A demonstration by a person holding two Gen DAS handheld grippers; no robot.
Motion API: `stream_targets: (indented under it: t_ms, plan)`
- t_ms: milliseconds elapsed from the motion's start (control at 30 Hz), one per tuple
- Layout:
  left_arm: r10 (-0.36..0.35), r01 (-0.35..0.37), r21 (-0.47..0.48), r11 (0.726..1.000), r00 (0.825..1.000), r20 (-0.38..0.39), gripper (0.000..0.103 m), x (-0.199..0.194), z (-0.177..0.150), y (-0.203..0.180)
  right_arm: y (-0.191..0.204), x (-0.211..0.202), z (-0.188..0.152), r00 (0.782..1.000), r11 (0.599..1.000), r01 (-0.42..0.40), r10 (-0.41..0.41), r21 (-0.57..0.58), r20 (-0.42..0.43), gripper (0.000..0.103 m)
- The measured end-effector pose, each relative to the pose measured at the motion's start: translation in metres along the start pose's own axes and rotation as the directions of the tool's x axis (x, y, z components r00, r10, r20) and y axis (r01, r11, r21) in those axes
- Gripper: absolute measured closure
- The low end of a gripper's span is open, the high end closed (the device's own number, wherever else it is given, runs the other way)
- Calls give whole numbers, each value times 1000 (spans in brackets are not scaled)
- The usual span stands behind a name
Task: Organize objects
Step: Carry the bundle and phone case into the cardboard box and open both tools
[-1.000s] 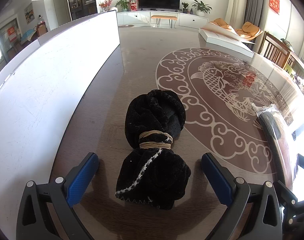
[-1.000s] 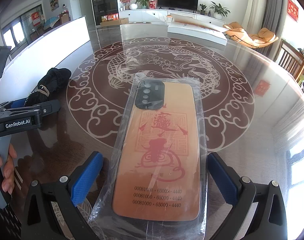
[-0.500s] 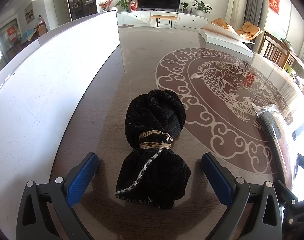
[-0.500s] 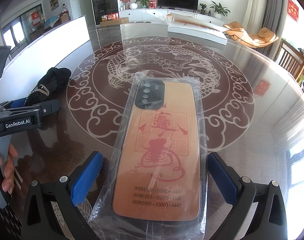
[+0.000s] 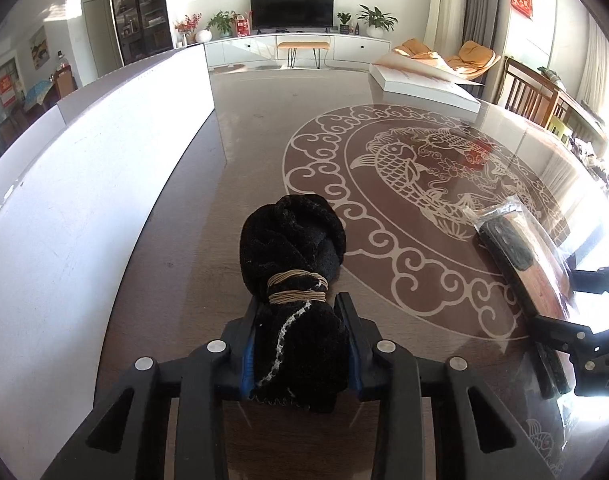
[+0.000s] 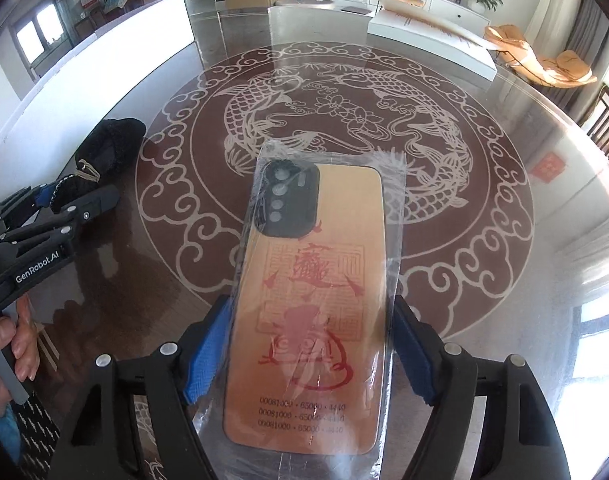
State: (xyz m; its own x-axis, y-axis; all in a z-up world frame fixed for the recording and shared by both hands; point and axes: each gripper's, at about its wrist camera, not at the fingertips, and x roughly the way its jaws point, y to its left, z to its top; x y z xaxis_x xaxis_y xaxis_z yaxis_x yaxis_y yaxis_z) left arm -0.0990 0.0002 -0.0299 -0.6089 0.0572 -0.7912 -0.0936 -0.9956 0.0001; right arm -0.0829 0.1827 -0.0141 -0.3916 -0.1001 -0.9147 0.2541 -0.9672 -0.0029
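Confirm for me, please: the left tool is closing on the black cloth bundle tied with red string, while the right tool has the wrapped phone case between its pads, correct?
Not quite: the string is tan, not red, as the left wrist view shows. The left tool is closing on the black cloth bundle tied with tan string, and the right tool has the wrapped phone case between its pads.

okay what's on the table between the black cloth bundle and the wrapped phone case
Nothing: in the left wrist view only bare patterned table separates the black cloth bundle from the wrapped phone case.

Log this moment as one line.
left gripper: closing on black cloth bundle | right gripper: closing around wrapped phone case | table
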Motion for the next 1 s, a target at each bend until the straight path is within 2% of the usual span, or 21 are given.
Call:
stream_targets:
  t_ms: [33,167,333,433,500,567,667,733,767,833,900,933,1000]
  plan:
    - [-16,16,1,1000,1000,3,73,-2,0,-1,0,-2,-1,1000,1000,-3,3,3,6,27]
    - [-60,61,-16,998,997,55,74,-17,1,0,-2,-25,-4,996,997,-53,49,56,75,27]
    - [-113,134,-105,985,977,181,74,-69,8,22,2,-75,13,973,988,-127,106,92,207,27]
    - [-118,164,-176,971,962,246,74,-109,18,55,18,-103,38,941,975,-207,175,83,289,27]
    - [-76,137,-202,970,957,281,74,-133,26,83,43,-116,60,912,961,-272,242,47,333,27]
    - [-19,90,-240,967,959,283,74,-149,32,120,82,-123,85,877,938,-346,329,-15,351,27]
    - [97,-31,-307,951,974,204,74,-150,32,182,153,-123,116,826,891,-440,451,-114,337,27]
    - [182,-130,-352,927,976,119,74,-141,25,224,206,-118,133,796,850,-496,528,-180,298,27]
    - [205,-163,-375,913,976,73,74,-134,20,245,233,-114,141,789,834,-510,551,-209,273,27]
    - [238,-223,-408,885,971,-15,74,-120,9,279,281,-100,151,792,817,-518,570,-255,217,27]
    - [254,-271,-418,867,962,-97,71,-109,-1,304,322,-79,157,813,815,-508,561,-279,156,27]
    - [255,-287,-424,859,958,-132,64,-104,-6,314,341,-66,158,829,816,-501,548,-288,113,26]
    - [258,-311,-438,844,950,-176,43,-100,-14,326,368,-43,156,852,816,-492,524,-302,28,26]
